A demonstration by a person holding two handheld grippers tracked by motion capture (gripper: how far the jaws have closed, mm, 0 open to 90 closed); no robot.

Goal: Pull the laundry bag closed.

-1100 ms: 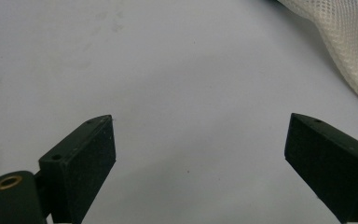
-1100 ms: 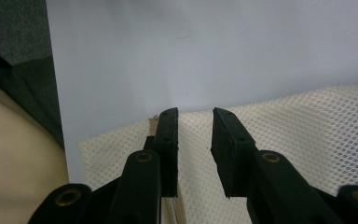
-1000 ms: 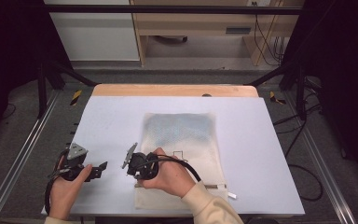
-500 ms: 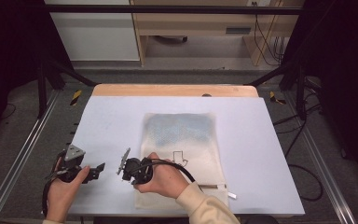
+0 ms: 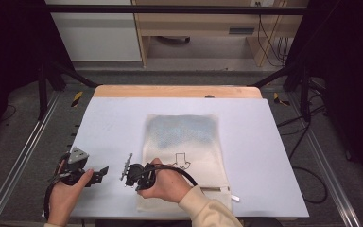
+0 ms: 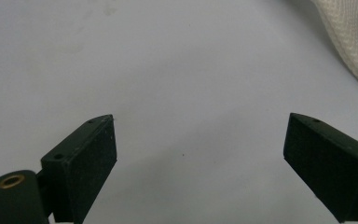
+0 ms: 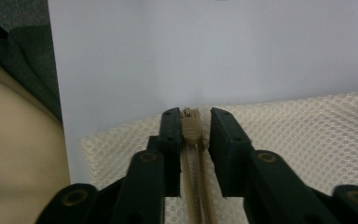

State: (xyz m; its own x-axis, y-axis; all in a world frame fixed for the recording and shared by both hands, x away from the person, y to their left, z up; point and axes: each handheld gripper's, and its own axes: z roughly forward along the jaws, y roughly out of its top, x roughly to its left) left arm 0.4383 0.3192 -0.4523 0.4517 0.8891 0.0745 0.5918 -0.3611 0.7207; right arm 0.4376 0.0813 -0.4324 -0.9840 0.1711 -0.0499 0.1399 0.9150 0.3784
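A cream mesh bag (image 5: 184,137) lies flat on the white table (image 5: 113,123), with a black arrow printed on it and a zip along its near edge. My right gripper (image 5: 132,181) is at the bag's near left corner. In the right gripper view its jaws (image 7: 195,122) have just been closing, and they now pinch the tan zip slider (image 7: 191,130) at the end of the zip on the mesh (image 7: 307,121). My left gripper (image 5: 101,173) rests to the left over bare table. Its jaws (image 6: 200,154) stand wide open and hold nothing, and the bag's edge (image 6: 354,37) is off to one side.
The table's near edge and left edge lie close to both hands. A small white tag (image 5: 235,198) sticks out at the bag's near right corner. Metal rails (image 5: 23,156) run along the table's sides, and a shelf unit (image 5: 203,28) stands beyond the far edge.
My right hand has slid a little left and toward the near edge, settling lower at the bag's corner. The left hand has stayed put.
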